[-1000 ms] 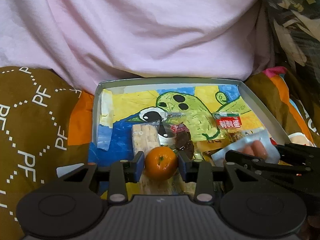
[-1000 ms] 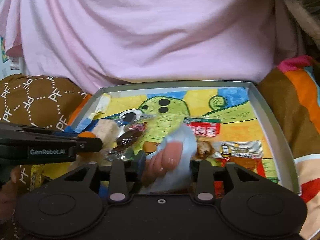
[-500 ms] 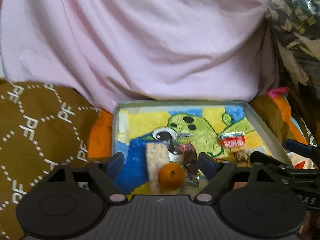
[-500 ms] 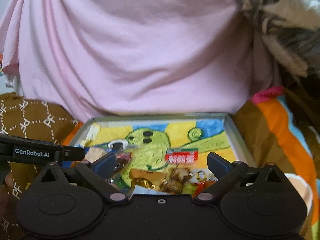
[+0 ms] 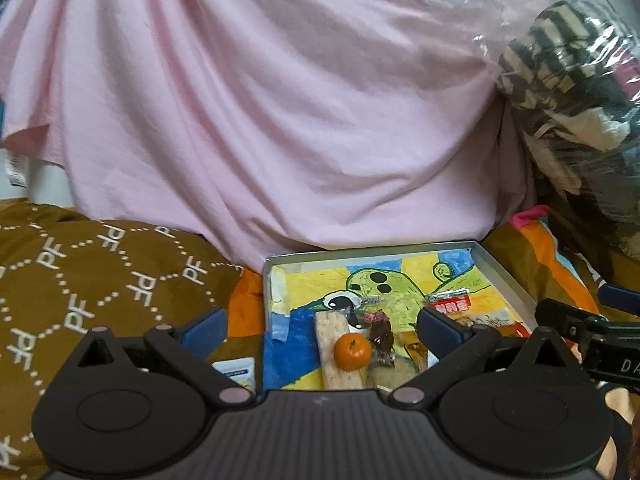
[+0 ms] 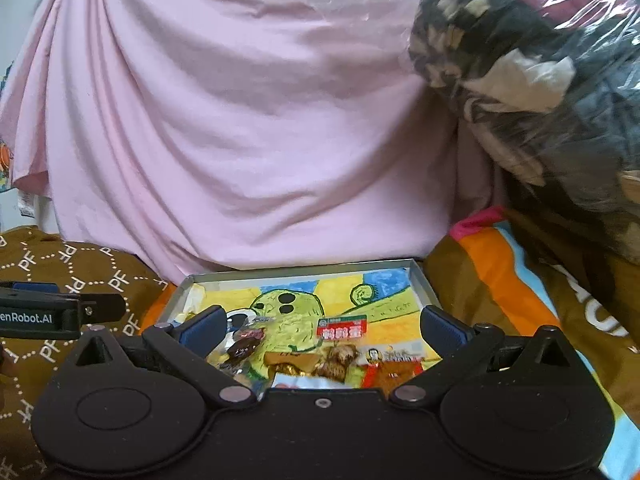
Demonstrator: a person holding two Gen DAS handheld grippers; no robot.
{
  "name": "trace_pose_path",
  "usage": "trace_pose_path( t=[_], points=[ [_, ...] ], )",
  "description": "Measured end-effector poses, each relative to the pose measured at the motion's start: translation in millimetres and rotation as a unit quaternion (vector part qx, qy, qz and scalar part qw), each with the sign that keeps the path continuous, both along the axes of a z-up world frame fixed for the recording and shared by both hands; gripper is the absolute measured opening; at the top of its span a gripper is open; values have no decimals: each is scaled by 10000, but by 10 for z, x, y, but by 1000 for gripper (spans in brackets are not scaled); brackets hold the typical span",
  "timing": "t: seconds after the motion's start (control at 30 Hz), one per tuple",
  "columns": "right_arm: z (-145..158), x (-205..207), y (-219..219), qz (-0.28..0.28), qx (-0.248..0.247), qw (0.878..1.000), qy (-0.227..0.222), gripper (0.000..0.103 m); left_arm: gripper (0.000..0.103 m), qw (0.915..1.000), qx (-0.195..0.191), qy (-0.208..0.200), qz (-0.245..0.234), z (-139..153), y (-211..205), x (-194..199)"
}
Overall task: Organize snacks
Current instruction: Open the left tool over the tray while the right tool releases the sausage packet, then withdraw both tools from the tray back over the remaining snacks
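A metal tray (image 5: 505, 276) with a green cartoon drawing inside lies on the bed; it also shows in the right wrist view (image 6: 423, 280). In it lie an orange tangerine (image 5: 352, 352) on a pale cracker bar (image 5: 335, 354), a dark snack packet (image 5: 381, 334), a red-labelled packet (image 5: 450, 303) (image 6: 342, 329), a brown snack (image 6: 338, 360) and an orange packet (image 6: 390, 364). My left gripper (image 5: 322, 326) is open and empty, above the tray's near edge. My right gripper (image 6: 320, 326) is open and empty, held back over the near snacks.
A pink cloth (image 5: 280, 120) drapes behind the tray. A brown patterned blanket (image 5: 80, 280) lies left, an orange striped blanket (image 6: 520, 288) right. A plastic-wrapped bundle (image 6: 540, 80) sits at upper right. A small white box (image 5: 236, 370) lies left of the tray.
The left gripper let go of the tangerine and the right let go of the sausage packet. Both opened and pulled back and up from the tray.
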State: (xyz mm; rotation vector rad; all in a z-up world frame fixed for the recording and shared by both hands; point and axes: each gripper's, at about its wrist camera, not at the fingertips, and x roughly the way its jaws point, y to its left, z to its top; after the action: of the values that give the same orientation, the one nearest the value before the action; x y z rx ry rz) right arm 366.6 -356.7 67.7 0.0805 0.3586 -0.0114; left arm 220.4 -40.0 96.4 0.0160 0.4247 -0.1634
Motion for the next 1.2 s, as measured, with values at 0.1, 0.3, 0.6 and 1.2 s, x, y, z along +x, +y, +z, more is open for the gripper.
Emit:
trace_pose_path(
  t=[0.1, 0.3, 0.6, 1.2],
  points=[
    [31, -236, 94, 10, -34, 10000, -15, 102, 103, 10000, 16, -36, 59, 15, 51, -214],
    [77, -744, 286, 197, -174, 9997, -8, 102, 103, 9998, -43, 107, 182, -7, 172, -626],
    [19, -1387, 522, 393, -304, 9984, 275, 102, 103, 9979, -70, 418, 499, -117, 310, -1198],
    [-322, -1913, 631, 742, -214, 9920, 999, 102, 103, 9911, 376, 1063, 714, -358, 412, -1685]
  ],
)
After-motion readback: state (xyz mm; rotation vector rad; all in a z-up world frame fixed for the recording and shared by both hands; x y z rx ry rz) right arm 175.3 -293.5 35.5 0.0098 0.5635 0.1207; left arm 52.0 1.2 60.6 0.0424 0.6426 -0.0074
